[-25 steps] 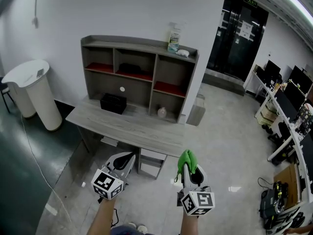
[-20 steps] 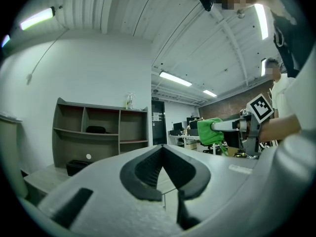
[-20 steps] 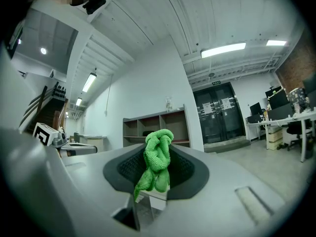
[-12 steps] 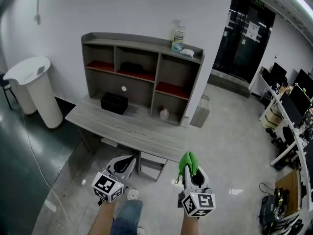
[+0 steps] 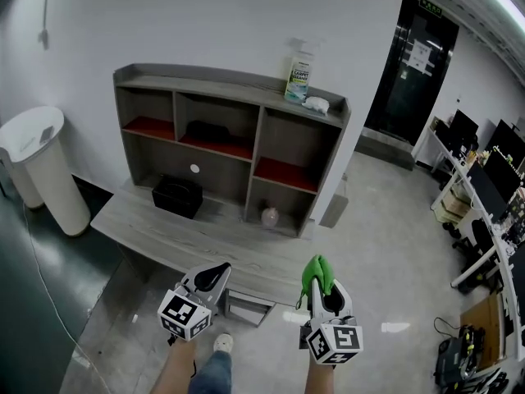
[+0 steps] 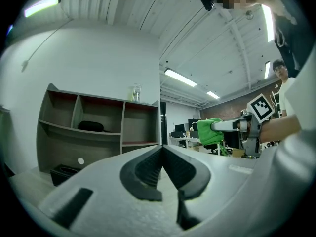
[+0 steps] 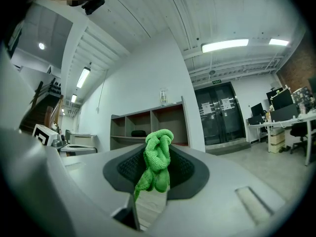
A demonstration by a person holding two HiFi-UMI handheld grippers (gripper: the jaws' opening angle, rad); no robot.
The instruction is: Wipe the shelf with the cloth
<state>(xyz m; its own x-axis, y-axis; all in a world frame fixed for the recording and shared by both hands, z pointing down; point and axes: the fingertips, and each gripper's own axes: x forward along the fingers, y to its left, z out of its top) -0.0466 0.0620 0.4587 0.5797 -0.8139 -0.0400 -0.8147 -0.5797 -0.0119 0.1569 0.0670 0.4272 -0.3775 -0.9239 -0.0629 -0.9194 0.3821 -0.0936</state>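
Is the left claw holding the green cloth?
No, the crumpled green cloth is pinched in the right claw; the left claw is shut on nothing.

well in front of the grey shelf (image 5: 205, 79) hang the left gripper (image 5: 218, 269) and the right gripper (image 5: 321, 286), the latter clasping a green cloth (image 5: 316, 269); a spray bottle (image 5: 299, 72) stands atop the shelf.

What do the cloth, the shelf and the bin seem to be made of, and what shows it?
Cloth: likely microfibre; bright green, fuzzy looped pile.
Shelf: probably laminated board; matte grey with wood-grain streaks, red compartment floors.
Bin: apparently plastic; smooth, plain white walls.
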